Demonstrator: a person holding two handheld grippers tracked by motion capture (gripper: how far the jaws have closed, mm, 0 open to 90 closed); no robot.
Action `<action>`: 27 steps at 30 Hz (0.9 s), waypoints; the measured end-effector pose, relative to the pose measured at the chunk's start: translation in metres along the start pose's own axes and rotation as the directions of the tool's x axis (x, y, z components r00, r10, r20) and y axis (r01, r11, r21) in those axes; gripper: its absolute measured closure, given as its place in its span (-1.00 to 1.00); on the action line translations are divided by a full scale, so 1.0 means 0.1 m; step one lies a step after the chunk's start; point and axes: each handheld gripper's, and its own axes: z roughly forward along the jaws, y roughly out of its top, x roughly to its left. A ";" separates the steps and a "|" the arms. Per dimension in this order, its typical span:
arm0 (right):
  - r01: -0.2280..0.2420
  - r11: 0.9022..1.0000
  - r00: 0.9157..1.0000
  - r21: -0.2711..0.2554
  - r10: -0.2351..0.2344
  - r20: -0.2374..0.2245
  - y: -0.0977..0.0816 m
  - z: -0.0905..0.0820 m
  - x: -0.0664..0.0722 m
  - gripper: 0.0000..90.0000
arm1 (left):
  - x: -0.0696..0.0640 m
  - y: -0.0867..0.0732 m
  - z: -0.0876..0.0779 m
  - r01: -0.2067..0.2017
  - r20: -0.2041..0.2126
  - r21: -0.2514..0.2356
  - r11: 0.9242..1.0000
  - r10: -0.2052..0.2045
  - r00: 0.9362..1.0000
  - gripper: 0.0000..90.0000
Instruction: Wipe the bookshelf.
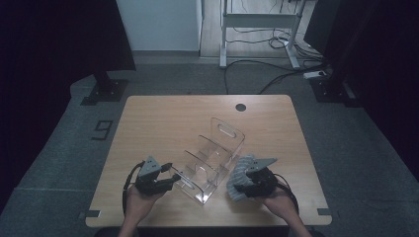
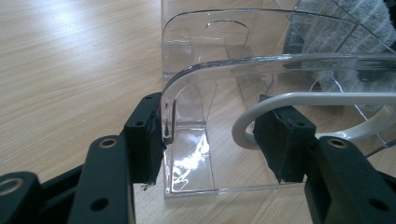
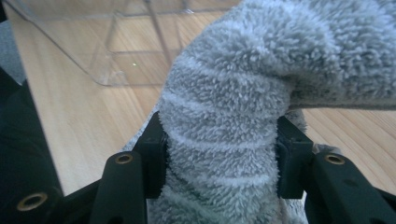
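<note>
From where I stand, the left gripper (image 1: pixel 174 178) sits at the near left end of the clear acrylic organizer (image 1: pixel 213 158), which stands on the wooden table (image 1: pixel 158 118) with its long axis running from that near corner away toward the far right, dividers crossing it. In the left gripper view the jaws are about half spread and clamped on the organizer's front end wall (image 2: pixel 280 63): the left pad (image 2: pixel 148 140) presses the curved edge of the clear panel, and the right pad (image 2: pixel 280 142) sits against the far side, beside a white curved rim whose nature I cannot make out. So that hand steadies the rack.

Moving right, the open slots between the dividers face upward, and the nearest of them lies just to the left of the other hand.

At the right, the right gripper (image 1: pixel 242 187) holds a grey fluffy striped cloth (image 1: pixel 242 173), bunched and standing up out of the jaws. In the right gripper view the pads squeeze a thick roll of the cloth (image 3: pixel 224 140) from both sides, jaws partly closed around it, with the organizer's clear wall (image 3: pixel 93 46) just beyond. This hand is the nearer one to the slots, and I judge the cloth has to travel leftward and over the wall to drop in.
</note>
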 end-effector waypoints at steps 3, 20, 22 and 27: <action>0.010 1.000 1.000 -0.009 -0.010 -0.015 0.04 0.02 0.05 0.08 | 0.00 0.00 0.00 -0.001 0.002 0.000 1.000 0.001 1.000 -0.02; 0.071 0.997 0.996 -0.036 -0.073 -0.050 0.26 0.20 0.21 0.09 | -0.03 0.01 0.02 -0.002 0.007 0.002 1.000 0.002 1.000 -0.02; 0.072 0.997 0.996 -0.031 -0.074 -0.048 0.27 0.22 0.21 0.09 | -0.04 0.01 0.02 -0.002 0.006 0.004 1.000 0.002 1.000 -0.02; 0.081 0.997 0.996 -0.020 -0.081 -0.041 0.27 0.26 0.21 0.09 | -0.04 0.02 0.02 -0.003 0.008 0.004 1.000 0.003 1.000 -0.01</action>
